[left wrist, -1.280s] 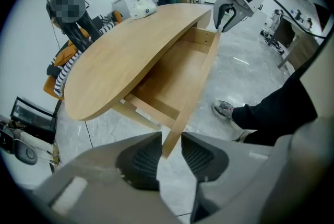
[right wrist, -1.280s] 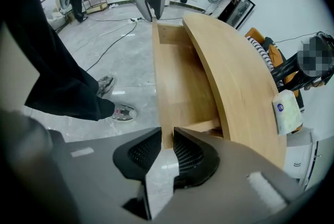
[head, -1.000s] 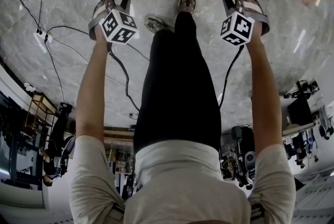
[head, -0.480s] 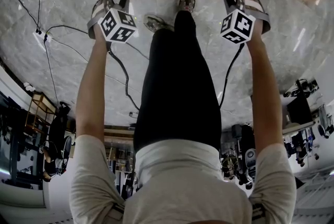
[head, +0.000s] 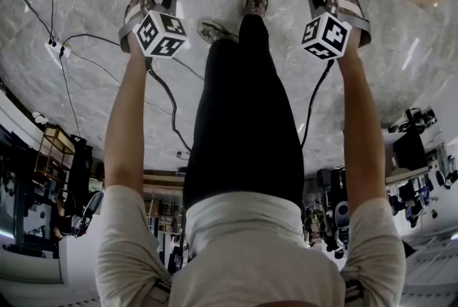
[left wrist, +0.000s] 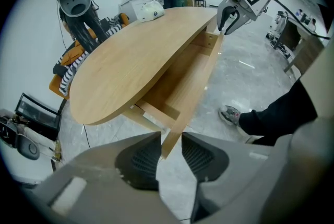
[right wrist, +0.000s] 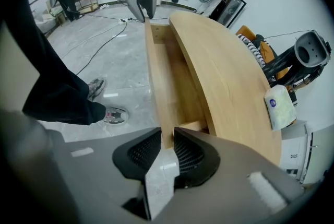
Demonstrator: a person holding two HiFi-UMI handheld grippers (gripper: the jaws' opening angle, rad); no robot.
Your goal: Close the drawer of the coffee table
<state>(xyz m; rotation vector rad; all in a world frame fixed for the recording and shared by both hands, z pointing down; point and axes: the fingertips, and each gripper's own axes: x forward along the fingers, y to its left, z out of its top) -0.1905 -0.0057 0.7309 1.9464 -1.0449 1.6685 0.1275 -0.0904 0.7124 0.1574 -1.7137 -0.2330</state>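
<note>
The left tongs (left wrist: 170,144) stand wide astride one end corner of the drawer front (left wrist: 195,87), with a sliver of gap showing at one pad, so they seem to straddle it, not clamp it. The right tongs (right wrist: 167,139) are narrower, and their pads sit against the other end of the same panel. From each pair the panel runs off toward 12 to 1 o'clock to the other pair.

Behind the panel the drawer (right wrist: 180,82) is pulled out. Its bare wooden inside shows between the front and the table (right wrist: 224,71), whose oval top overhangs it. From the head view the front lies at 12 o'clock, just proud of the table edge.

Both ends seem taken in hand, but the closing push is not yet finished. The drawer has to slide in until its front meets the table.
</note>
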